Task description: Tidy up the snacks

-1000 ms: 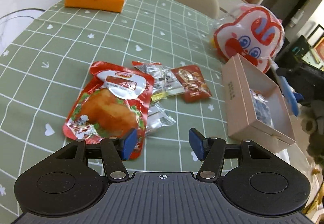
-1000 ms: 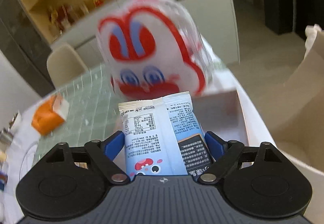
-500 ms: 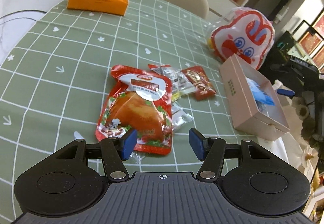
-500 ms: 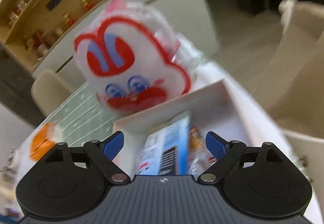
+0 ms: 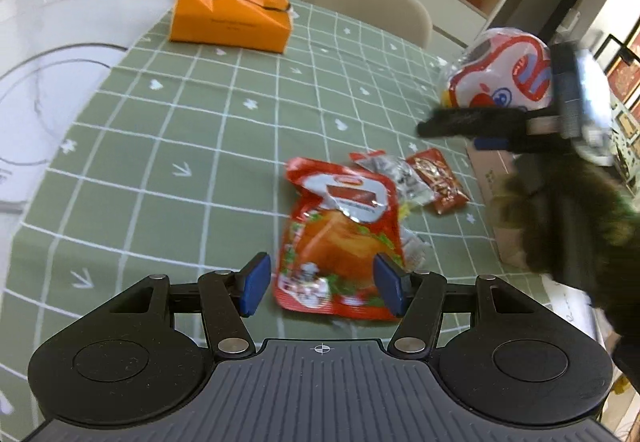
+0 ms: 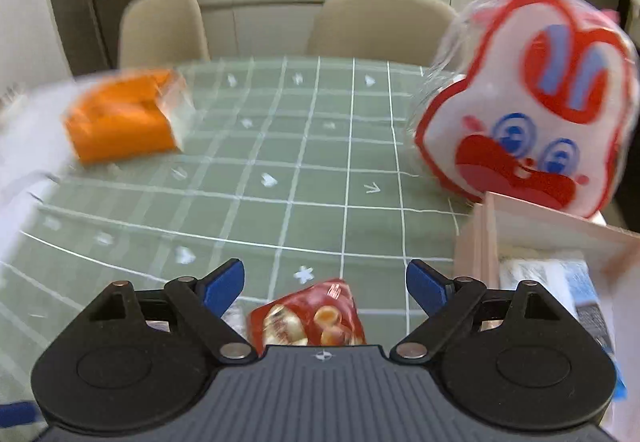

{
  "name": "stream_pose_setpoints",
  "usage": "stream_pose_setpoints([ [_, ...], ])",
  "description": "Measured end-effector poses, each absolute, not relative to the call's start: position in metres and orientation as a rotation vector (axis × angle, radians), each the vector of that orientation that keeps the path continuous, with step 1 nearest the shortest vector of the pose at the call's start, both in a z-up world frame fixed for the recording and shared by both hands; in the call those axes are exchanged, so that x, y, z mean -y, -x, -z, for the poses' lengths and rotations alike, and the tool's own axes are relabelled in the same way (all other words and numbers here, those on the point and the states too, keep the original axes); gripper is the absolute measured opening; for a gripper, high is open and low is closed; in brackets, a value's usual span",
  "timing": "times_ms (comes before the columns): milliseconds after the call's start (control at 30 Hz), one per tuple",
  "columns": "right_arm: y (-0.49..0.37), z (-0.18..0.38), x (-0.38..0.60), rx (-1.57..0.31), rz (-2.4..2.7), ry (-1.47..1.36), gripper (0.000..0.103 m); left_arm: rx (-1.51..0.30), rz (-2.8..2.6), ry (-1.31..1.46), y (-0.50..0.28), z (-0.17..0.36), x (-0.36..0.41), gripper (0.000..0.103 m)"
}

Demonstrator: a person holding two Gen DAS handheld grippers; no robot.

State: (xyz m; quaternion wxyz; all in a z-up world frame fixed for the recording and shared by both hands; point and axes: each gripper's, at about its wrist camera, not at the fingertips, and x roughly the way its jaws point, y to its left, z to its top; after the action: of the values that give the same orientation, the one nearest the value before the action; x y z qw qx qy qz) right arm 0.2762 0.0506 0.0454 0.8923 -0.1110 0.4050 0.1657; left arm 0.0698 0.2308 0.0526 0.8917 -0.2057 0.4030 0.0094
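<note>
Green checked tablecloth (image 5: pixel 224 146) covers the table, with pale chairs and a shelved sideboard behind. Snacks lie loose at its middle: a large red chicken pouch (image 5: pixel 340 242), a clear-wrapped sweet (image 5: pixel 394 176) just beside it, and a small red packet (image 5: pixel 438 180) next to that. The left gripper (image 5: pixel 320 284) hangs over the pouch's near end, jaws apart, pads clear of it — nothing held. The right gripper (image 6: pixel 324 284) is spread wide and empty above the small red packet (image 6: pixel 310 316). A pink cardboard box (image 6: pixel 540 230) stands at the right edge with a blue-and-white packet (image 6: pixel 560 282) inside. A rabbit-faced bag (image 6: pixel 532 114) stands behind the box; an orange box (image 5: pixel 230 16) sits well apart at the far side.
</note>
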Motion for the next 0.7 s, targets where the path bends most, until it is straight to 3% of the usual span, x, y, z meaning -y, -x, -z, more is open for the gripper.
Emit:
stream_pose_setpoints([
  [67, -0.285, -0.029, -0.057, -0.889, -0.375, 0.257, 0.089, -0.830, -0.027, 0.430, -0.068, -0.053, -0.238, 0.062],
  [167, -0.273, -0.020, -0.052, -0.952, -0.473, 0.208, 0.075, -0.820, -0.033, 0.447, -0.070, -0.053, -0.247, 0.062],
  [267, -0.239, -0.024, -0.048, -0.960, -0.579, 0.245, 0.069, -0.796, -0.029, 0.463, -0.080, -0.053, -0.255, 0.062],
  [367, -0.205, -0.025, -0.036, -0.954, -0.621, 0.298, 0.047, -0.802, -0.026, 0.461, -0.100, -0.050, -0.255, 0.062],
  [467, -0.172, -0.032, -0.009, -0.979, -0.657, 0.270, 0.041, -0.841, -0.011, 0.451, -0.121, -0.041, -0.246, 0.063],
  [700, -0.119, -0.034, 0.037, -0.968, -0.633, 0.255, 0.040, -0.896, 0.072, 0.348, -0.152, -0.038, -0.194, 0.065],
])
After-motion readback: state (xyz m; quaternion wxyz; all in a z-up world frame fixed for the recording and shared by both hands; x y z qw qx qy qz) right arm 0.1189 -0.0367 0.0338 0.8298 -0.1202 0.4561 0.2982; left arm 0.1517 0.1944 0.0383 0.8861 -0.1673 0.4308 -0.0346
